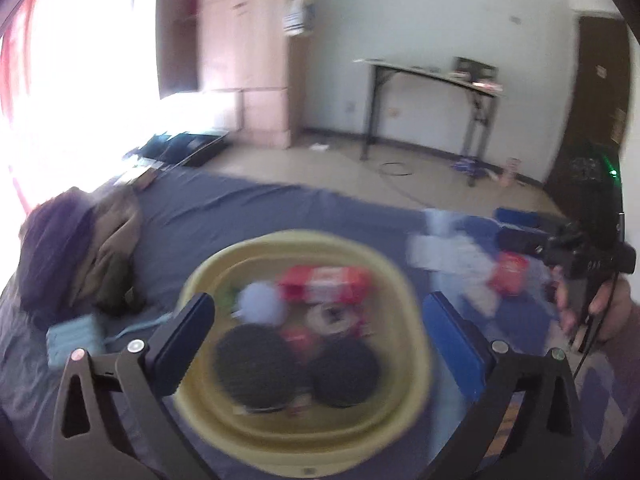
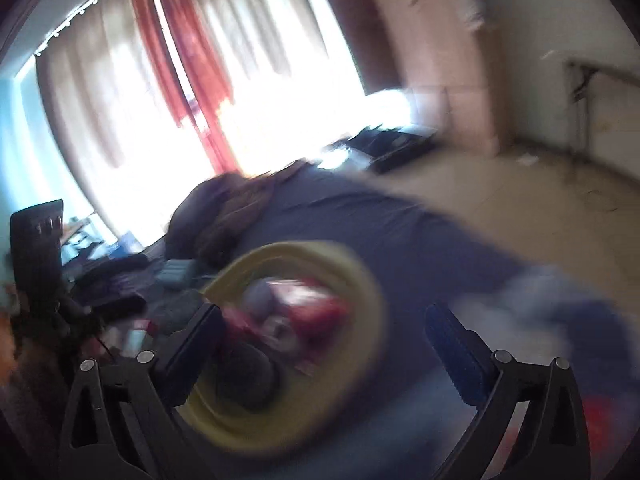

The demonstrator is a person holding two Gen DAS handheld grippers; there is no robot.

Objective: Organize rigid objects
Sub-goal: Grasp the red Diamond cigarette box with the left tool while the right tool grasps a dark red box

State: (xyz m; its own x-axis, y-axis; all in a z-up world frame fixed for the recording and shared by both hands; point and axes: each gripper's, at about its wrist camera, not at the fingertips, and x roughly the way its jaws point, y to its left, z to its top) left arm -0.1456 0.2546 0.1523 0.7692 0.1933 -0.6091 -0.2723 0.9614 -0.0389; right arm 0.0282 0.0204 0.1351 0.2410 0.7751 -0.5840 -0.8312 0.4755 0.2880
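Note:
A yellow basin [image 1: 404, 280] sits on a blue-grey sheet. It holds a red packet [image 1: 324, 282], a pale blue ball [image 1: 262, 302], a tape-like roll [image 1: 330, 318] and two dark round discs [image 1: 252, 364]. My left gripper [image 1: 320, 304] hovers over the basin, open, with nothing between its fingers. In the right wrist view the same basin [image 2: 360, 280] is heavily blurred at centre left. My right gripper [image 2: 324, 316] is open and empty above its right rim. At the right edge of the left wrist view, a hand [image 1: 612, 312] holds the right gripper's black body [image 1: 584, 260].
Loose white and pale blue items [image 1: 448, 248] and a red one [image 1: 508, 276] lie right of the basin. A teal box [image 1: 74, 340] and a pile of clothes [image 1: 80, 248] lie to its left. Beyond the sheet are bare floor, a wardrobe [image 1: 248, 52] and a narrow table [image 1: 432, 76].

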